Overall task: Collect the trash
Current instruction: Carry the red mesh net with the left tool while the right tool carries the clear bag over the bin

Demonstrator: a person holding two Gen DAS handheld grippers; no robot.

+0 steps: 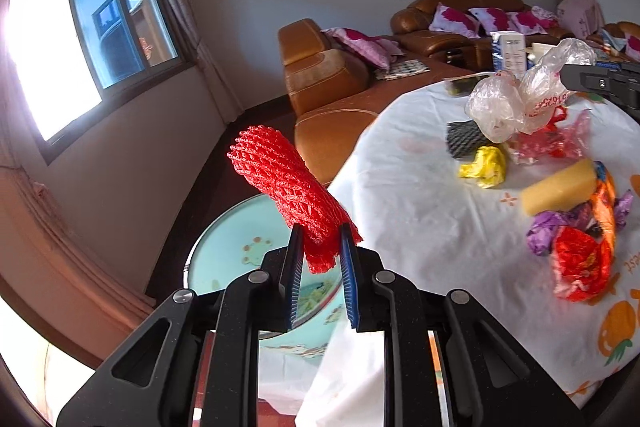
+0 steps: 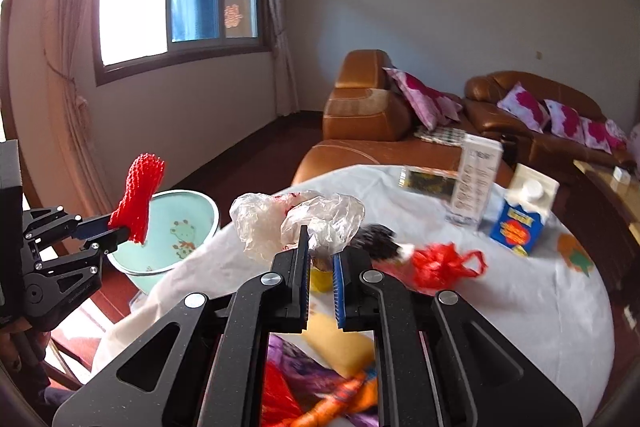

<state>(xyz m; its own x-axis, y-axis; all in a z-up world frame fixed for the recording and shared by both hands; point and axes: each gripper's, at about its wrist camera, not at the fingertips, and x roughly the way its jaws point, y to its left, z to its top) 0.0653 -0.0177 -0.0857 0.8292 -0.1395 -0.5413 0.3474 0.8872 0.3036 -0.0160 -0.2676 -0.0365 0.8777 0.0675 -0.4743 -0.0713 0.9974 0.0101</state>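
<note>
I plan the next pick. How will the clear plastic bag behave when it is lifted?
The clear plastic bag is crumpled and thin, so probably very light and floppy. Its film looks glossy, so it may slip. The right gripper seems to pinch only a fold; the rest likely dangles.

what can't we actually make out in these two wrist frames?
- Left wrist: basin floor partly hidden behind the left gripper and red foam net.
- Left wrist: right gripper cut off by the frame edge.
- Right wrist: wrappers behind the right gripper, blurred.
</note>
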